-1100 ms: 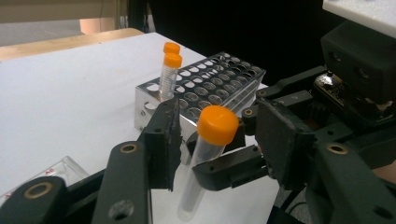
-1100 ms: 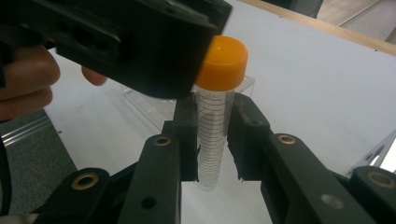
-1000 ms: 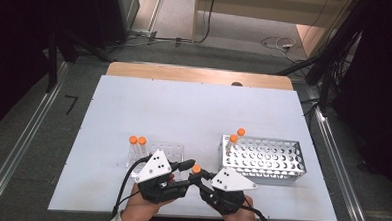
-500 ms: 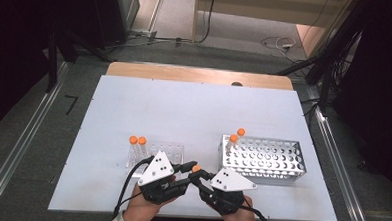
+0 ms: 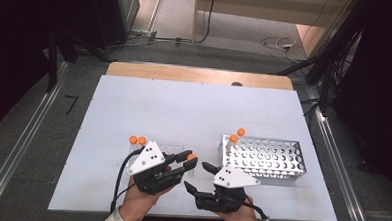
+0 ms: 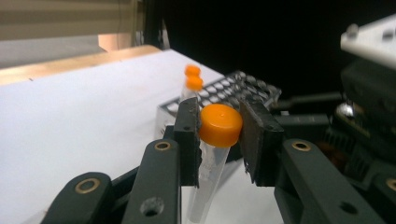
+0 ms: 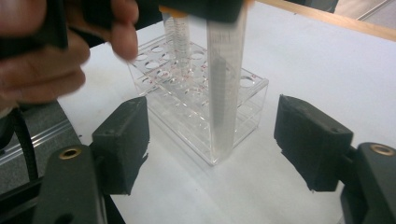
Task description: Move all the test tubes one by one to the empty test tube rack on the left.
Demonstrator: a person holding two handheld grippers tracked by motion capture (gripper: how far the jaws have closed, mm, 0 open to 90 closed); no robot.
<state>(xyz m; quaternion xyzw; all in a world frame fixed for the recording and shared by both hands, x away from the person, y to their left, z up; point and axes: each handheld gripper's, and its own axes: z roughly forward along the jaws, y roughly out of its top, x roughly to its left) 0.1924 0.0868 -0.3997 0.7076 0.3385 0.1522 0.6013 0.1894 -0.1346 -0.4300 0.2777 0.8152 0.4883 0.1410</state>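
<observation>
Left gripper [image 6: 218,140] clamped on upright orange-capped clear plastic tube [image 6: 219,125], long axis vertical, hanging directly ahead between wide-open, empty right gripper [image 7: 212,142] jaws.

The tube [image 6: 211,154] I hold in my left claw [image 6: 219,135] is clear plastic with an orange screw cap [image 6: 221,124] — pinched just under that cap, hanging roughly upright, its lower end off the table [image 5: 194,110]. It sits just beside the clear rack [image 7: 196,100], at that rack's near corner — between it and the metal rack [image 5: 264,158].
</observation>
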